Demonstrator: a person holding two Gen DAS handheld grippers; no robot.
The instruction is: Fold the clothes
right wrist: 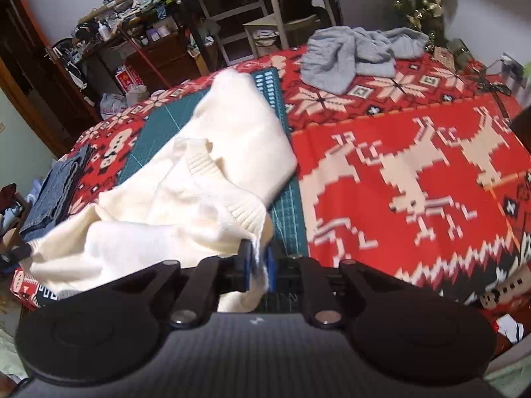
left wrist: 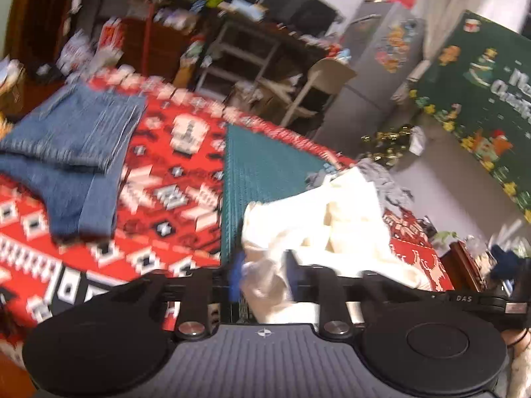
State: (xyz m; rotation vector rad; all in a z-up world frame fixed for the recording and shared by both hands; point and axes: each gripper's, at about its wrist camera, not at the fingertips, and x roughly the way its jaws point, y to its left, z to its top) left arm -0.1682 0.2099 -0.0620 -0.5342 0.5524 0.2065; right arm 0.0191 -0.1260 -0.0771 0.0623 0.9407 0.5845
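The whole left wrist view is smeared by motion blur, so the shelves (left wrist: 232, 53) behind the table stay unreadable. There the left gripper (left wrist: 264, 282) has its fingertips partly covered by the white sweater (left wrist: 335, 229), and pad contact cannot be told. The green banner (left wrist: 481, 99) is cut off by the right edge. The folded jeans (right wrist: 53, 195) are half hidden behind the sweater at the table's left edge.

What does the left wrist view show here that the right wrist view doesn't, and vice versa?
Only the left wrist: the green Christmas banner and the grey fridge. Only the right wrist: the tablecloth's reindeer pattern and the grey garment spread out in full. Both: the cream sweater, folded jeans and green cutting mat.
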